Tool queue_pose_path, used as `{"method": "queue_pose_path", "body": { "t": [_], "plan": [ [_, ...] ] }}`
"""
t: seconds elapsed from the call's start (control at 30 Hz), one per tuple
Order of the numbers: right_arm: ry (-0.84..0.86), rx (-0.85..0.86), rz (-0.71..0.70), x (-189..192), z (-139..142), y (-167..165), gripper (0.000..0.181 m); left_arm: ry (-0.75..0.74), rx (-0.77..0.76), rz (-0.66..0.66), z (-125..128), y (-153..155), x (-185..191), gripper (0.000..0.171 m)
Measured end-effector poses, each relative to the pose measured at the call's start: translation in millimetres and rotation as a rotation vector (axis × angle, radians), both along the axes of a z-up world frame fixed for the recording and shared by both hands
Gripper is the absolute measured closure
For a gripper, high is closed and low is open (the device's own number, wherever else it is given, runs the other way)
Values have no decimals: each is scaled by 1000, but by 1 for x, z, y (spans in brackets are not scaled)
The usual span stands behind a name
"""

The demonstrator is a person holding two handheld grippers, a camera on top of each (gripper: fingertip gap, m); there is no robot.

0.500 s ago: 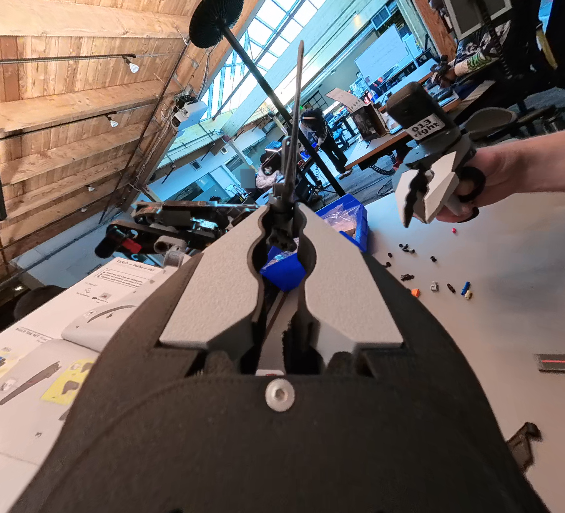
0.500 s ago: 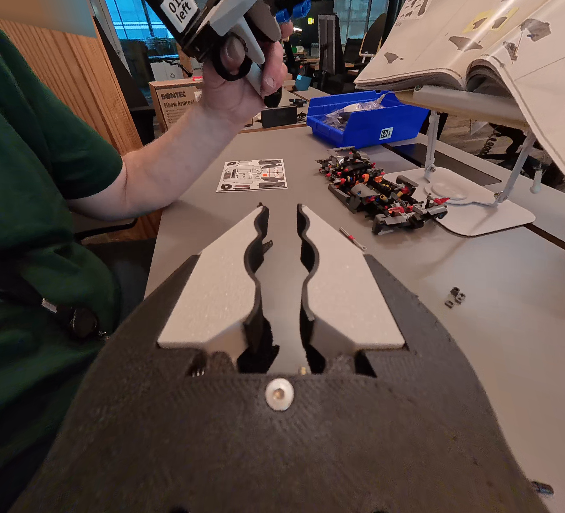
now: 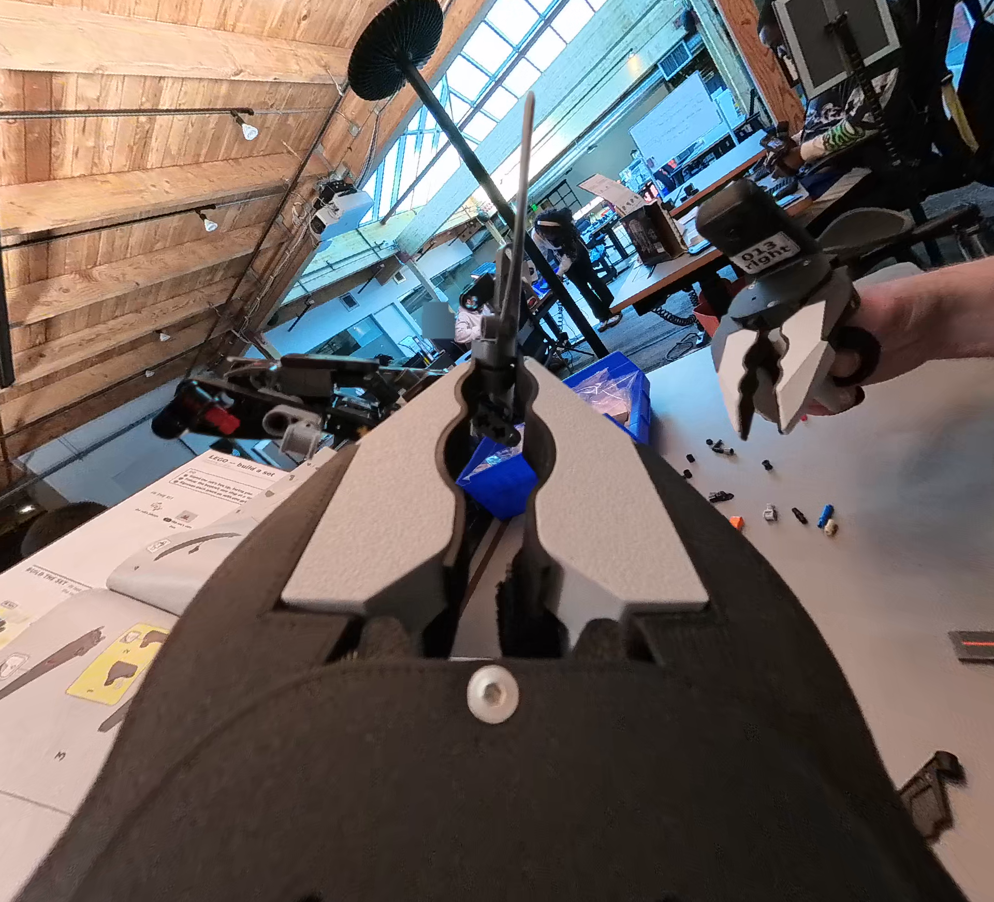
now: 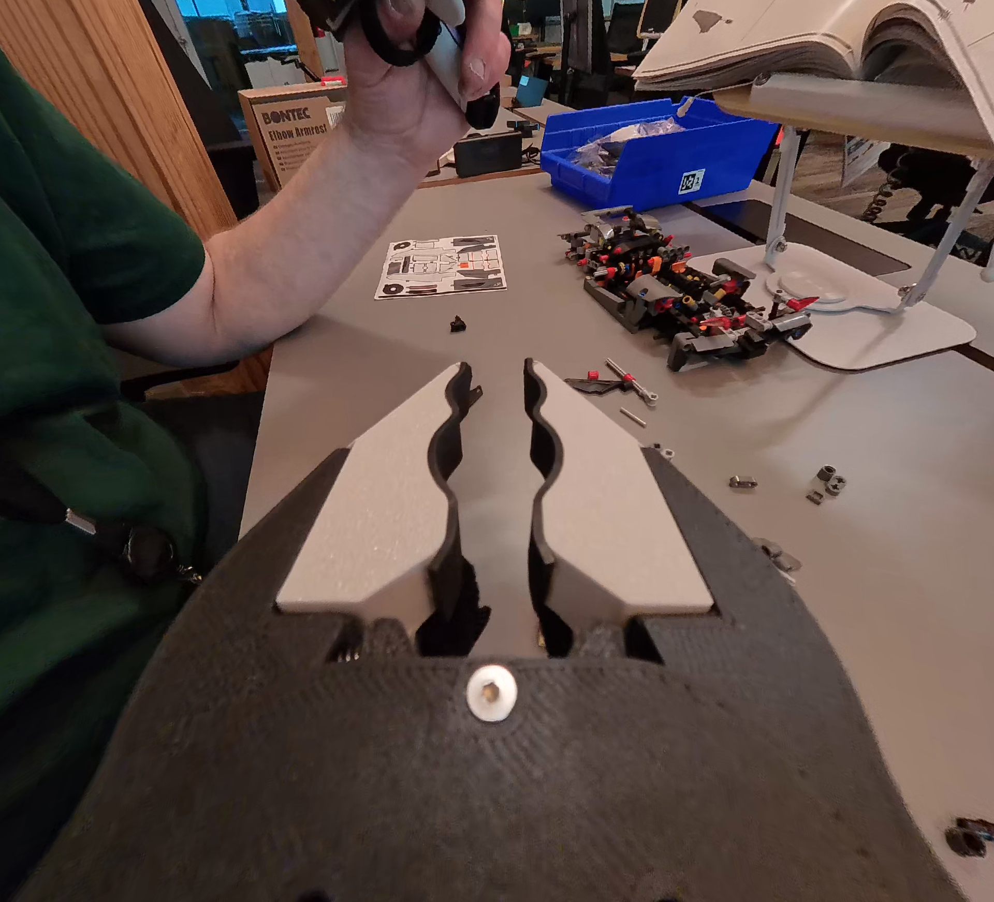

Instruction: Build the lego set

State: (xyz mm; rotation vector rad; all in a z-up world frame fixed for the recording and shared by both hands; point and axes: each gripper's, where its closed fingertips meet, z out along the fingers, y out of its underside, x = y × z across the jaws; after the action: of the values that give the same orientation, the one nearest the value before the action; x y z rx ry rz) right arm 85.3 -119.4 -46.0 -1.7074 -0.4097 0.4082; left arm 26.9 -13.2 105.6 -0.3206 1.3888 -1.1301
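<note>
Many small loose parts (image 3: 770,511) dot the grey table (image 4: 807,661) near the half-built car (image 4: 683,290) — wood-panelled workshop around. Only the left view shows the left gripper (image 3: 497,395) clamped on a thin dark piece (image 3: 503,338); right gripper (image 4: 497,376) gapes, empty.

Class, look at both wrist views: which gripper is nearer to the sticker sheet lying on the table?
Right. The right gripper hovers low over the table just short of the sticker sheet; the left gripper is held up high above the table.

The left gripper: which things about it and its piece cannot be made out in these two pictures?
- Left gripper: its fingers are cut off by the top edge in the right wrist view.
- Dark lego piece: exact shape unclear in the left wrist view; the fingers cover its sides.
- Small loose parts: too small to identify there.
</note>
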Motion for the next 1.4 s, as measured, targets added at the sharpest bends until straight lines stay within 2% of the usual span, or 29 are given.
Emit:
{"method": "queue_pose_path", "body": {
  "t": [0.47, 0.7, 0.77, 0.87, 0.97, 1.07, 1.13, 1.2, 1.27, 1.4],
  "plan": [
    [2, -6, 2, 0, -6, -5, 163, -29, -34, -34, 8, 4, -11, 163],
    [-21, -16, -103, 26, 1, -21, 162, -4, 14, 3, 0, 2, -6, 163],
    [-2, 16, -139, 29, 15, -19, 158, 17, 74, 54, -7, 1, 0, 164],
    [2, 157, -136, 16, 58, -8, 150, 43, 147, 96, -16, -5, 9, 164],
    [-106, 297, -120, -2, 99, 5, 144, 63, 187, 101, -23, -13, 16, 164],
    [-280, 382, -132, -12, 128, 12, 143, 87, 239, 123, -31, -16, 22, 164],
    [-385, 374, -131, -16, 135, 20, 141, 103, 260, 117, -36, -20, 23, 165],
    [-468, 355, -90, -22, 131, 30, 140, 111, 259, 94, -39, -25, 25, 165],
    [-449, 349, -10, -30, 126, 37, 141, 120, 266, 70, -42, -31, 26, 165],
    [-365, 422, 120, -42, 130, 37, 153, 129, 272, 29, -45, -41, 24, 164]
  ]
}}
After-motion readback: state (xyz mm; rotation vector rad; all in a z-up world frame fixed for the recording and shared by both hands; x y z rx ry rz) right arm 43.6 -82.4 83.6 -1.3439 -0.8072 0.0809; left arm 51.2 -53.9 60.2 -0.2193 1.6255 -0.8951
